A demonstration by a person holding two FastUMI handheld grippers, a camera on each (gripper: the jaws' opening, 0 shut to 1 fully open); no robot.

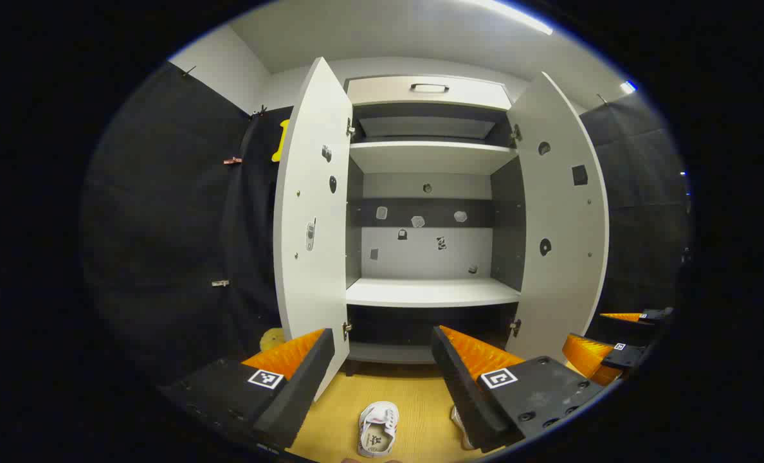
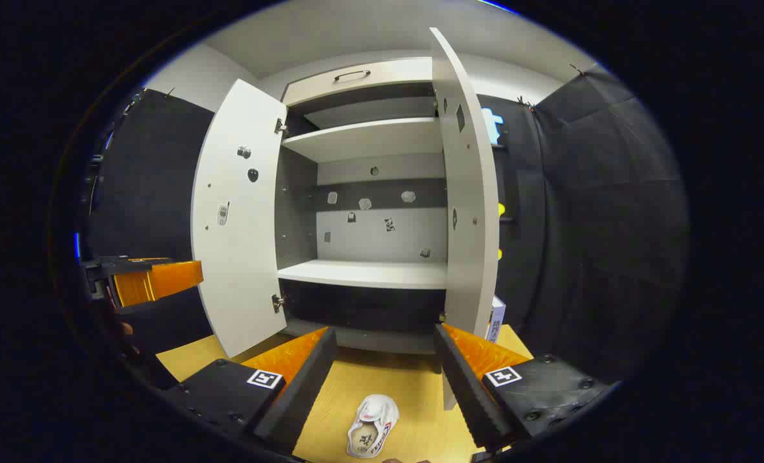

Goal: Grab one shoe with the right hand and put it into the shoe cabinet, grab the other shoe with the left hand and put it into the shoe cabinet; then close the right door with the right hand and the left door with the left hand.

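Observation:
The white shoe cabinet (image 1: 430,292) stands ahead with its left door (image 1: 311,225) and right door (image 1: 565,238) swung wide. A white shoe (image 1: 378,427) lies on the wooden floor below my open left gripper (image 1: 382,386). The edge of a second shoe (image 1: 460,424) peeks from behind its right finger. My right gripper (image 1: 607,347) shows at the far right. In the right gripper view, a white shoe (image 2: 372,424) lies on the floor under my open right gripper (image 2: 385,379), facing the cabinet shelf (image 2: 363,273). My left gripper (image 2: 144,276) hangs at the left.
A drawer with a handle (image 1: 428,88) tops the cabinet, and small stickers dot its back wall and doors. A yellow object (image 1: 271,337) lies on the floor behind the left door. A box (image 2: 496,319) stands behind the right door (image 2: 469,193). Black cloth walls close both sides.

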